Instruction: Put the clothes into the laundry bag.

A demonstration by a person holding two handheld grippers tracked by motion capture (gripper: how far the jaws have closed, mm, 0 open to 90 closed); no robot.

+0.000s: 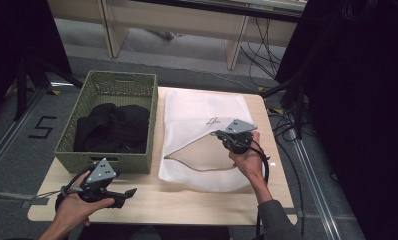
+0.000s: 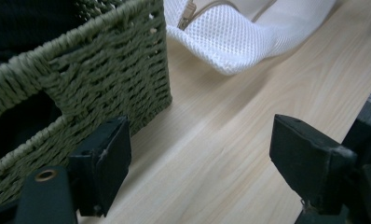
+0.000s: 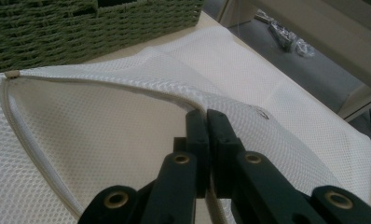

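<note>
The right claw [image 1: 218,134] is pressed together on the upper edge of the white mesh bag [image 1: 197,117], pinching the fabric by the zip and lifting that edge off the worktop [image 1: 152,200] so the bag's mouth gapes toward the basket [image 1: 107,161]. In the right gripper view the two black jaws meet flat on the mesh rim, with the zip [image 3: 20,126] curving away to the left and the bag's inner layer showing beneath. The right hand [image 1: 249,160] comes in from the lower right, forearm angled up and inward, wrist cocked so the claw points left over the bag.

The left claw [image 1: 132,192] is spread and holds nothing. It sits low at the worktop's near left edge, just in front of the basket's near wall, pointing right along the wood. The left hand [image 1: 77,205] wraps the gripper body from below, forearm entering from the bottom left. In the left gripper view its jaws stand well apart over bare wood, one just beside the basket wall [image 2: 81,88], the bag's near corner [image 2: 225,65] farther off.

Dark clothes [image 1: 112,127] lie in the basket, which stands beside the bag.
</note>
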